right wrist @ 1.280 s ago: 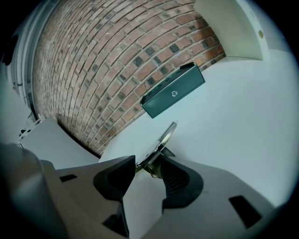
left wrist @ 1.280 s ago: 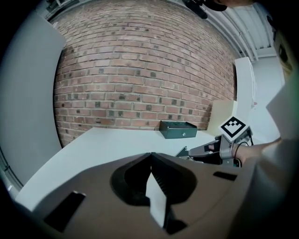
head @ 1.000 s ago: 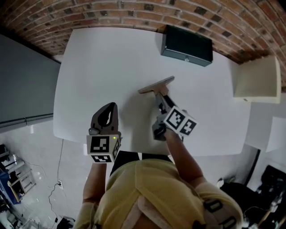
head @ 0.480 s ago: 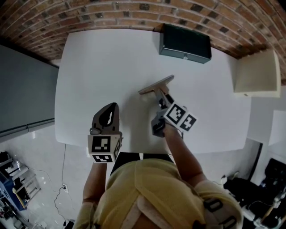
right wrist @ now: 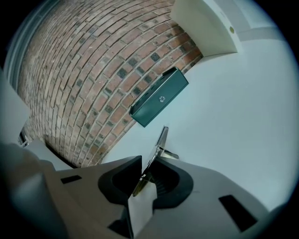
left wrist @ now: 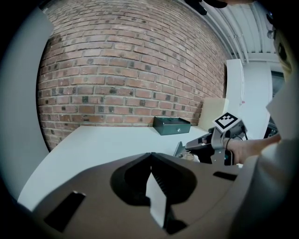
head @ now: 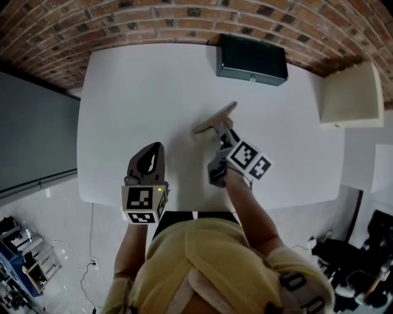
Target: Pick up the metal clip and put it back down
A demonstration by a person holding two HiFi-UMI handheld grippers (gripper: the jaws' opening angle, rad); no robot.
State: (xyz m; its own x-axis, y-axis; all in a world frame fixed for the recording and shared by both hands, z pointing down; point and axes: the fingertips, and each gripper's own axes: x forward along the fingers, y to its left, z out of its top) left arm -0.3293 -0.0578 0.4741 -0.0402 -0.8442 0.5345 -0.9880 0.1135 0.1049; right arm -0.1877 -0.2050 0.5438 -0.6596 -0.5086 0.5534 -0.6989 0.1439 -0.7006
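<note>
Table (head: 135, 92) lies open on the left; metal clip (head: 215, 118) stands mid-table, dark box (head: 252, 59) along the far edge.

Lab-like room: brick wall (head: 141, 18), white table (head: 141, 92), cabled gear (head: 24, 267) on floor (head: 61, 227).

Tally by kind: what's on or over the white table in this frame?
metal clip: 1
dark green box: 1
grippers: 2 (left gripper; right gripper, jaws closing with the metal clip between them)
Total: 4

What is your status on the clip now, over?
Right gripper closing on metal clip, clip between jaws. Left gripper shut, empty. Dark box far back, not in the way.
</note>
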